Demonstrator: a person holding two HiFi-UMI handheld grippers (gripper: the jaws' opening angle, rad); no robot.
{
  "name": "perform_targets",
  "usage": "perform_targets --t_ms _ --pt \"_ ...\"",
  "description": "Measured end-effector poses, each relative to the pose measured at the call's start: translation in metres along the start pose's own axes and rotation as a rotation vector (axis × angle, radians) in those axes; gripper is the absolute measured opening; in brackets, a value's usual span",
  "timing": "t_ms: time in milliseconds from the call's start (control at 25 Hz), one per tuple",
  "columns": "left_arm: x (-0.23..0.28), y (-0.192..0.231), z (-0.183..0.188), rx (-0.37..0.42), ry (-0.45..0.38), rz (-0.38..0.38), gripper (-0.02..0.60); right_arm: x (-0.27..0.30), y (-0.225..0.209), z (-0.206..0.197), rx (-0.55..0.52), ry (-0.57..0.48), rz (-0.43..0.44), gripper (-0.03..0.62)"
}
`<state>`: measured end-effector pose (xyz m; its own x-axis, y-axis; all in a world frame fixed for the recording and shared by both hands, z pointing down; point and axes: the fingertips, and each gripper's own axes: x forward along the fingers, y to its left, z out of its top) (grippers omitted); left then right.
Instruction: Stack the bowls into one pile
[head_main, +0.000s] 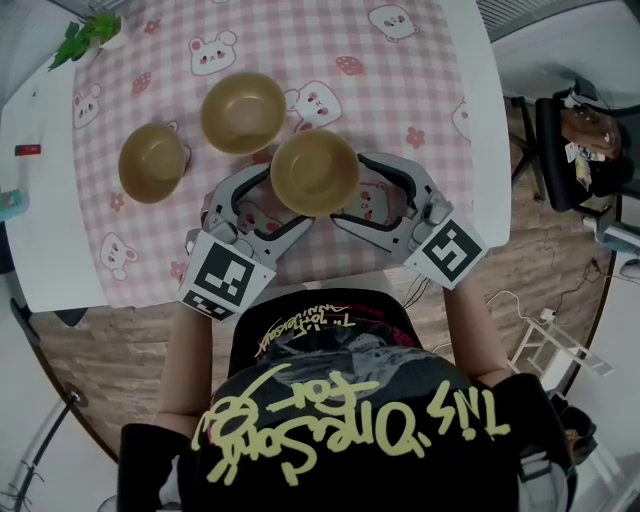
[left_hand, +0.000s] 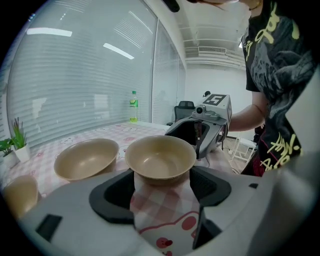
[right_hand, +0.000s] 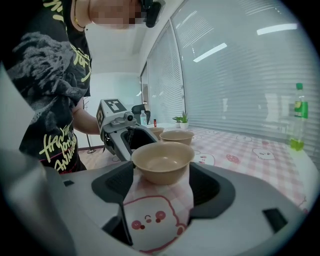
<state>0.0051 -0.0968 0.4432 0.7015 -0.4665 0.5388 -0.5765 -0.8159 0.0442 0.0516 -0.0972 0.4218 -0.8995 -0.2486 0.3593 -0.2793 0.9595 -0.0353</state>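
Three tan bowls sit on the pink checked tablecloth (head_main: 420, 90). The nearest bowl (head_main: 314, 171) stands between both grippers. My left gripper (head_main: 288, 196) is open, its jaws on either side of this bowl's left rim; in the left gripper view the bowl (left_hand: 160, 157) sits at the jaw tips of the left gripper (left_hand: 161, 182). My right gripper (head_main: 350, 190) is open at the bowl's right side, and the bowl (right_hand: 162, 161) shows between the jaws of the right gripper (right_hand: 161, 186). A second bowl (head_main: 243, 111) and a third bowl (head_main: 152, 162) stand apart, further left.
A small potted plant (head_main: 90, 30) stands at the table's far left corner, with a red object (head_main: 28, 150) on the white table edge. A green bottle (left_hand: 133, 106) stands at the table's far end. An office chair (head_main: 575, 150) is on the floor to the right.
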Motion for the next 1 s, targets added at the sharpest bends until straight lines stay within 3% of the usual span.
perform_targets --t_ms 560,1000 --pt "-0.026 0.000 0.023 0.019 -0.039 0.021 0.347 -0.005 0.009 0.037 -0.024 -0.057 -0.014 0.336" --pt "-0.054 0.011 0.046 0.078 -0.067 0.059 0.345 -0.004 0.011 0.071 -0.069 -0.088 -0.036 0.336"
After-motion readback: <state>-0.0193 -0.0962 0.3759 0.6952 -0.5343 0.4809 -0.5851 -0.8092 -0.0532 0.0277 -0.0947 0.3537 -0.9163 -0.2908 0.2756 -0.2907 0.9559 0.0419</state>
